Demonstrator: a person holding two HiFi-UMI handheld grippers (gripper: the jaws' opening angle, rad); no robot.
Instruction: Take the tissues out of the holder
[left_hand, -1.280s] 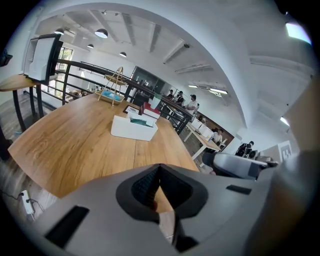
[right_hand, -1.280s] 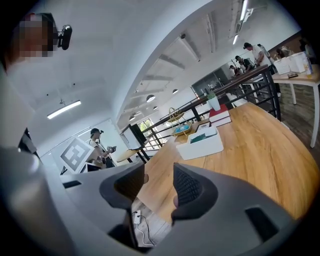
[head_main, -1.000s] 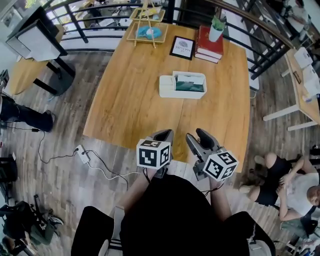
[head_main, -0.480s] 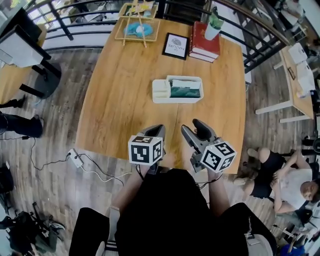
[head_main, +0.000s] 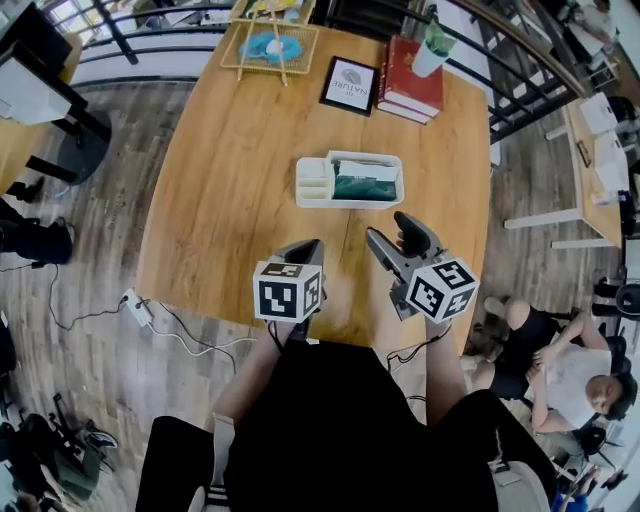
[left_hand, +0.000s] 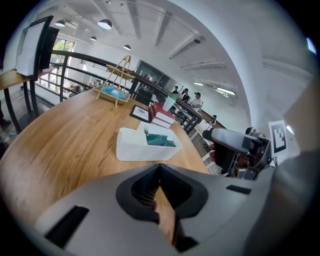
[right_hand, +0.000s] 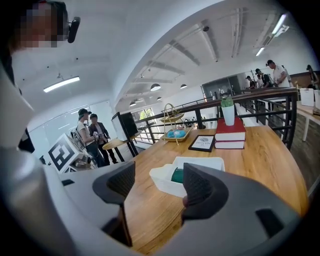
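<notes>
Left gripper (head_main: 308, 246): jaws closed together, nothing in them, hovering over the near edge of the table (head_main: 220, 200). Right gripper (head_main: 392, 232): jaws apart, they have just been opening, nothing between them, aimed toward the holder (head_main: 312, 188). The white holder sits mid-table, just beyond both grippers, and neither touches it. Green tissues (head_main: 366, 185) lie in its larger right compartment. Along the far edge: a stack of red books (head_main: 410, 88) with a potted plant (head_main: 432, 48) on top, a framed picture (head_main: 349, 85), a wire basket (head_main: 268, 48).

Holder (head_main: 348, 203) on table (head_main: 230, 200) centre, tissues (head_main: 366, 186) in its right compartment, frame (head_main: 349, 86) and books (head_main: 410, 90) behind, basket (head_main: 270, 47) far-left
</notes>
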